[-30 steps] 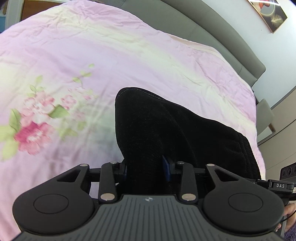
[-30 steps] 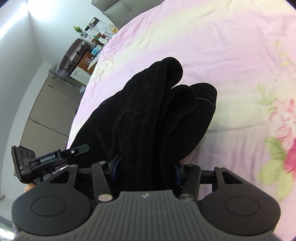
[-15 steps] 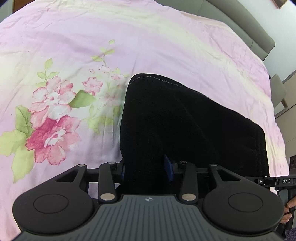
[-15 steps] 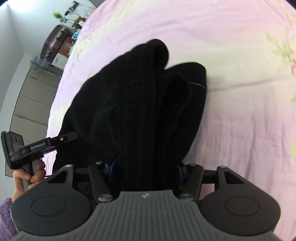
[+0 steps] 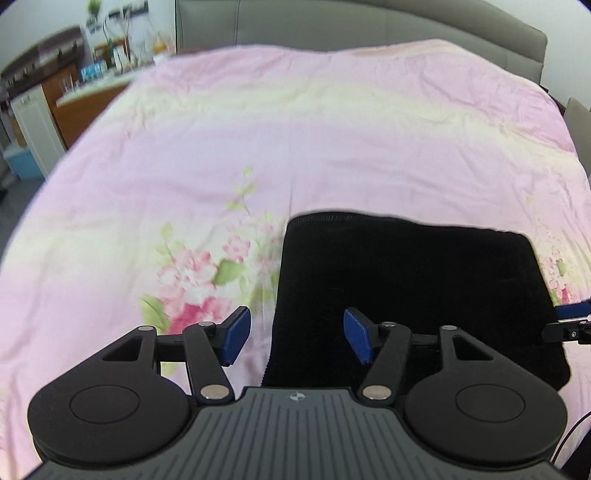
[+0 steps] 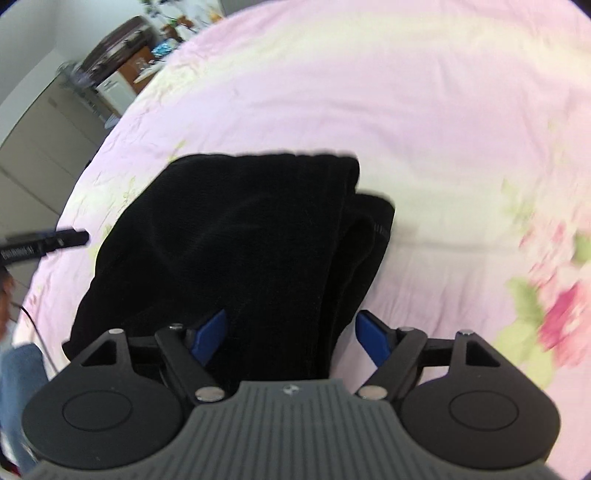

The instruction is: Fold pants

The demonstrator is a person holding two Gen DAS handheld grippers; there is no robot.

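Note:
The black pants (image 5: 406,288) lie folded in a flat block on the pink floral bedspread (image 5: 258,129). My left gripper (image 5: 297,338) hovers over their left edge, its jaws opening. The blue pads (image 5: 236,336) stand wide apart and do not press the cloth. In the right wrist view the pants (image 6: 240,240) show stacked layers along their right side. My right gripper (image 6: 291,338) is over their near end, jaws opening, with cloth between the pads (image 6: 373,341) but not squeezed. Each gripper's tip shows at the edge of the other's view.
A grey padded headboard (image 5: 369,26) closes the far end of the bed. A wooden desk with clutter (image 5: 74,85) and white drawers stand beyond the bed's left side. Pale cabinet doors (image 6: 33,140) line the wall. A person's hand and a blue-jeaned leg (image 6: 18,376) are at the lower left.
Both grippers held bunched pants before and have opened and let go. The pants now lie flat on the bedspread. The left view has tilted up to show the headboard.

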